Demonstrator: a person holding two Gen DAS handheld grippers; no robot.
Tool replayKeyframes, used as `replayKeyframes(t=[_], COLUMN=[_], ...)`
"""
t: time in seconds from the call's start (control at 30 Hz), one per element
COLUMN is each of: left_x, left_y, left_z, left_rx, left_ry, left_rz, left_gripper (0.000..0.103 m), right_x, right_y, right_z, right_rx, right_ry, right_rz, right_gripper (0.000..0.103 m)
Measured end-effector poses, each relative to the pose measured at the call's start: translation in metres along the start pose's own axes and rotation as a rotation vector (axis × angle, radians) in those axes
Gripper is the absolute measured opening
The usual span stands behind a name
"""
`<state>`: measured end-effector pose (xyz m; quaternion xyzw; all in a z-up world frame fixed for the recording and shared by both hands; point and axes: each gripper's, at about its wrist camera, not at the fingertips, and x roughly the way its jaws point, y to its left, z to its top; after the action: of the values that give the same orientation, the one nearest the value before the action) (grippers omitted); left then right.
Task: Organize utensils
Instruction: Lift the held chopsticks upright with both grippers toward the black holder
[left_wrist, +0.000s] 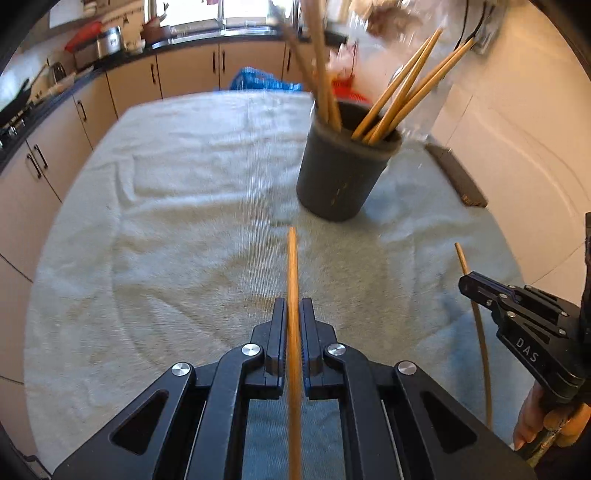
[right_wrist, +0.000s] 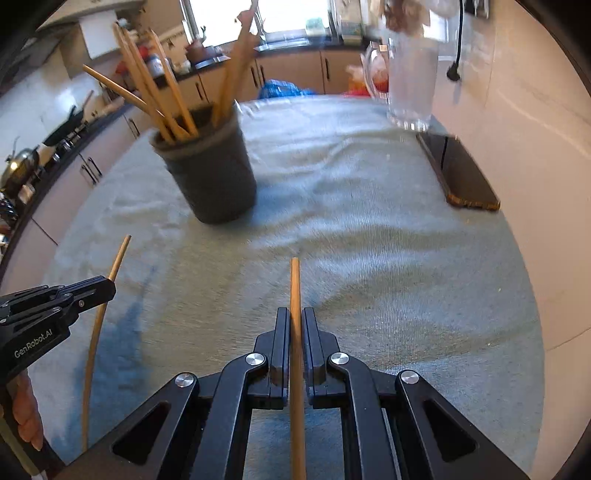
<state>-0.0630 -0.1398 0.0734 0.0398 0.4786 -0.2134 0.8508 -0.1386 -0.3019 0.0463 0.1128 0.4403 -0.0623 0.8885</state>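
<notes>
Left wrist view: the left gripper (left_wrist: 293, 314) at bottom centre pinches a wooden chopstick (left_wrist: 293, 266). A dark cup (left_wrist: 340, 177) of chopsticks stands upper right on the towel (left_wrist: 166, 221).

Right wrist view: the right gripper (right_wrist: 295, 325) at bottom centre pinches another chopstick (right_wrist: 295, 284); the cup (right_wrist: 218, 177) stands upper left.

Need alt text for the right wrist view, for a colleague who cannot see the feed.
The right gripper is shut on a wooden chopstick above a pale towel-covered table. To its left, the left gripper holds another chopstick. Behind stands a dark cup holding more chopsticks, with a clear glass pitcher far right.
</notes>
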Motion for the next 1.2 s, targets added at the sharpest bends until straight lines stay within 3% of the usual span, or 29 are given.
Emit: replayKeyframes(t=[0.6,1.0,1.2], left_x=[-0.097,-0.123,-0.137], left_y=[-0.022,-0.028,-0.031], left_z=[-0.010,-0.022,-0.026], left_rx=[0.050,0.086,0.093], left_ry=[-0.223,-0.282,-0.310], left_rz=[0.014,0.049,0.030], left_gripper=[0.006,0.006,0.006], right_x=[-0.093,-0.121,-0.133], right_y=[0.007,0.014,0.017], right_z=[-0.001,-0.012,-0.015], right_rx=[0.024,0.000,-0.006], right_ry=[-0.207,-0.253,-0.275], right_rz=[0.063,0.059,0.064], right_gripper=[0.007,0.007,0.007])
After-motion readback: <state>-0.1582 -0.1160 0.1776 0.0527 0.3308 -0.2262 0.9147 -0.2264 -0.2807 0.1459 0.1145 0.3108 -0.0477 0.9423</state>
